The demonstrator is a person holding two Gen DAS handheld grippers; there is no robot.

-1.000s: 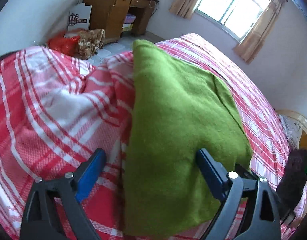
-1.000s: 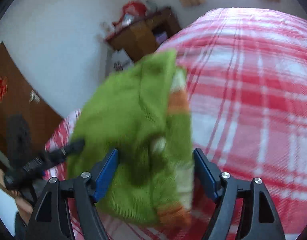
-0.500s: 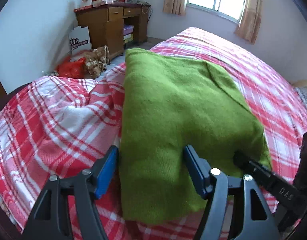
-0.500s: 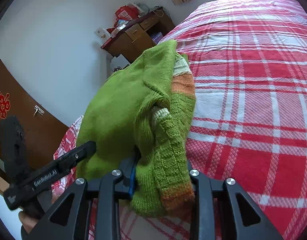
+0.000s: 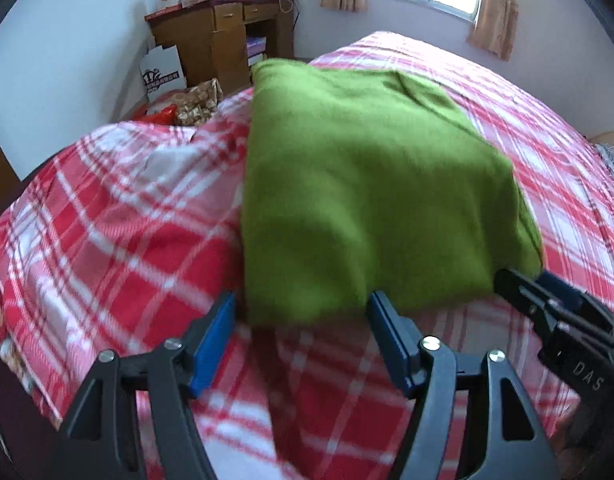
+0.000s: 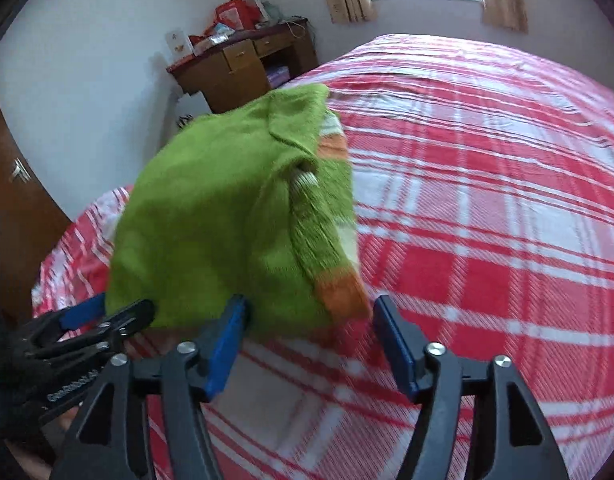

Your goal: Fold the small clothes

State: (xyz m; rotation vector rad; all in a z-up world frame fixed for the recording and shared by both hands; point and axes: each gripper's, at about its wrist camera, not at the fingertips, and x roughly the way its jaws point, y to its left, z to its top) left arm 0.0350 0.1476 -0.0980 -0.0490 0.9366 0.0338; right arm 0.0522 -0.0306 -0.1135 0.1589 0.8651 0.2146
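Both grippers have drawn back from the green sweater point(image 5: 371, 184) since half a second ago: the right gripper point(image 6: 307, 340), then clamped on its striped edge, now has its jaws opening with nothing between them, and the left gripper point(image 5: 303, 344) stands partly open and empty, its pads just short of the near hem. Folding of this piece appears complete, the sweater lying as a thick, roughly square bundle on the red plaid bed cover point(image 5: 107, 240); the next move likely calls for clearing away or fetching another garment. Fabric is soft, fuzzy knit with ribbed orange-and-white cuffs point(image 6: 339, 288), yielding and prone to slumping
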